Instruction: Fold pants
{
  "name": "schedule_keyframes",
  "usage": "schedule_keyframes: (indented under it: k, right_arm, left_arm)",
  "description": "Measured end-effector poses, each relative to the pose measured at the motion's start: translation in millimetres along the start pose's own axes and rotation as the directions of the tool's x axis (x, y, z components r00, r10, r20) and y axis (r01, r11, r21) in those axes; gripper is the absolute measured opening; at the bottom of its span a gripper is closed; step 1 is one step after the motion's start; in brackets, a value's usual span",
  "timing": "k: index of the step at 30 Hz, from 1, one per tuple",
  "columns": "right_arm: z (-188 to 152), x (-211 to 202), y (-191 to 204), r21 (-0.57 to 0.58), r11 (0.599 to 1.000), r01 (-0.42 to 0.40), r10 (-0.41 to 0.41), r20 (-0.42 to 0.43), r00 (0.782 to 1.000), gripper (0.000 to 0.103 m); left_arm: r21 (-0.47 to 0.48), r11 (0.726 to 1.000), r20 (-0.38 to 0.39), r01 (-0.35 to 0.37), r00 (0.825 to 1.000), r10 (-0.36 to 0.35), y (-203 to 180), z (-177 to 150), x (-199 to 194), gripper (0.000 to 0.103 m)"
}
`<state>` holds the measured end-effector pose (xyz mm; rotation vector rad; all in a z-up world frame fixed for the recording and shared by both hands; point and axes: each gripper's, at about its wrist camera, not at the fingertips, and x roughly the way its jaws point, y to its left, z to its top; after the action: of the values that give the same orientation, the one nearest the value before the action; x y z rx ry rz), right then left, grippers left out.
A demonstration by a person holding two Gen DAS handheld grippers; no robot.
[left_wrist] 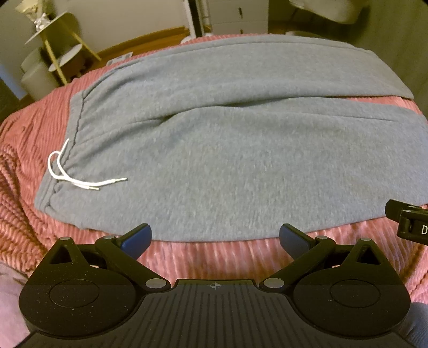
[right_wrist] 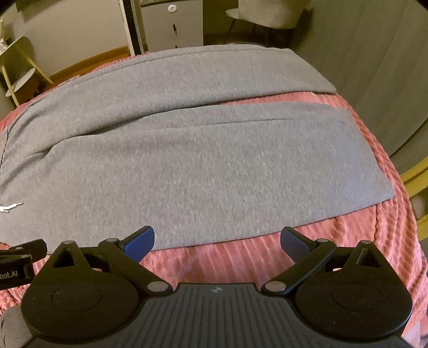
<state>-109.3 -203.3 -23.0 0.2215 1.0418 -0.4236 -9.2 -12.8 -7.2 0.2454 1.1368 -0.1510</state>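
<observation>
Grey sweatpants (left_wrist: pixel 227 150) lie flat on a pink ribbed blanket (left_wrist: pixel 219 257), waistband at the left with a white drawstring (left_wrist: pixel 77 176), both legs running right. They also show in the right wrist view (right_wrist: pixel 208 166), with the leg hems at the right. My left gripper (left_wrist: pixel 215 241) is open and empty, just short of the pants' near edge. My right gripper (right_wrist: pixel 218 242) is open and empty; its left fingertip (right_wrist: pixel 140 242) overlaps the near edge of the near leg. Each gripper shows at the edge of the other's view.
The pink blanket (right_wrist: pixel 347 241) covers a bed. A yellow tiered stand (left_wrist: pixel 58 50) is at the back left. White drawers (right_wrist: pixel 171 24) and a grey chair (right_wrist: pixel 267 13) stand behind. A grey wall (right_wrist: pixel 374 67) is at the right.
</observation>
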Motion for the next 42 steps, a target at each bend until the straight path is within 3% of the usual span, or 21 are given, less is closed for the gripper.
schedule_keyframes:
  k: [35, 42]
  right_arm:
    - [-6.0, 6.2, -12.2, 0.015, 1.0, -0.021, 0.021, -0.001, 1.0, 0.1]
    - [-5.3, 1.7, -18.9, 0.024, 0.995, -0.093, 0.092, 0.057, 0.994, 0.1]
  left_arm:
    - [-0.003, 1.0, -0.014, -0.011, 1.0, 0.011, -8.1, 0.0, 1.7, 0.103]
    - [-0.028, 1.0, 0.003, 0.006, 1.0, -0.006, -5.0, 3.0, -2.1, 0.103]
